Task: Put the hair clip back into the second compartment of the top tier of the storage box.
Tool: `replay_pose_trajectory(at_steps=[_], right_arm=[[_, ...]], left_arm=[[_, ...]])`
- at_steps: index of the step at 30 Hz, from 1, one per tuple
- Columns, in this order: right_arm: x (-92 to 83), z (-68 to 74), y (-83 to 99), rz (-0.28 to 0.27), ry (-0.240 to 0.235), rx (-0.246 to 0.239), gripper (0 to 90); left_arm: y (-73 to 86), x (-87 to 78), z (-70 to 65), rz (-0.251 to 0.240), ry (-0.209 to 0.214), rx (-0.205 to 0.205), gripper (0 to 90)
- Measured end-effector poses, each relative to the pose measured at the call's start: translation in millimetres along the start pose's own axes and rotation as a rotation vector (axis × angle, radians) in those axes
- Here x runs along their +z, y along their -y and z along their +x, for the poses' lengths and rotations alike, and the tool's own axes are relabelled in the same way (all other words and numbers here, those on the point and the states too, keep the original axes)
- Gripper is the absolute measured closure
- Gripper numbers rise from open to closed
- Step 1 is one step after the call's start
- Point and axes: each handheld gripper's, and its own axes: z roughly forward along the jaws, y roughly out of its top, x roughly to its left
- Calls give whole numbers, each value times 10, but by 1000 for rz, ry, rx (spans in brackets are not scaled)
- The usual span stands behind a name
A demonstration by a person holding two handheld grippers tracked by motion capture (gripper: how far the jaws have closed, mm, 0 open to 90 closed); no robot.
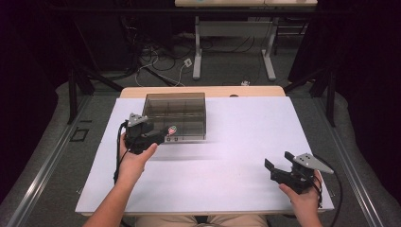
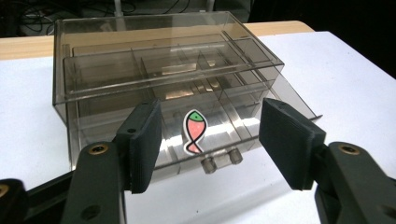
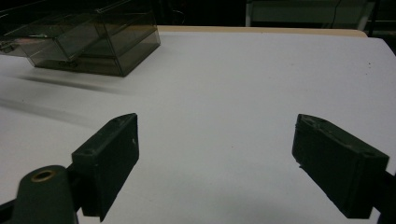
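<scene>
My left claw (image 2: 210, 140) is spread wide, empty, facing the fish-stickered drawer front (image 2: 194, 130) of the smoky box (image 1: 176, 113) near the worktop's (image 1: 246, 137) far edge. My right claw (image 1: 280, 169), also spread, sits well apart near the right front corner.

Lab, black curtains (image 1: 28, 71), floor cables (image 1: 156, 61)

No readable text, brand, or numbers anywhere. Only sign: fish sticker (image 2: 194, 132), pink body, green head, white outline, on near front face of smoky clear drawer box (image 2: 140, 56). Sits just above two small knobs (image 2: 220, 160). Same sticker seen in high view as small pink-green dot (image 1: 173, 128) on box front.
</scene>
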Motion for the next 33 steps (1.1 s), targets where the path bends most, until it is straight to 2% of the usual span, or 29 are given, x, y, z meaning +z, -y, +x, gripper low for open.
replay_pose_trajectory(at_steps=[3, 5, 8, 10, 14, 17, 23, 29, 33], right_arm=[[0, -2, 1, 2, 2, -1, 145], [2, 4, 1, 3, -1, 4, 145], [3, 6, 0, 5, -5, 1, 145], [0, 6, 0, 5, 1, 1, 145], [3, 7, 0, 5, -5, 2, 145], [3, 6, -1, 5, -2, 1, 145], [1, 6, 1, 3, 3, 3, 145], [-3, 8, -2, 17, 4, -3, 145], [-2, 10, 3, 4, 2, 8, 145]], left_arm=[[44, -45, 25, 5, 8, -2, 391], [76, -74, 35, -5, 0, 15, 347], [109, -109, 45, -10, 10, 10, 332], [158, -149, 61, -11, 31, 2, 274], [223, -207, 90, -17, 37, 4, 163], [275, -256, 116, -23, 35, 5, 146], [385, -343, 196, -39, 30, -3, 8], [505, -422, 278, -68, 21, -24, 5], [593, -476, 324, -87, 15, -11, 5]])
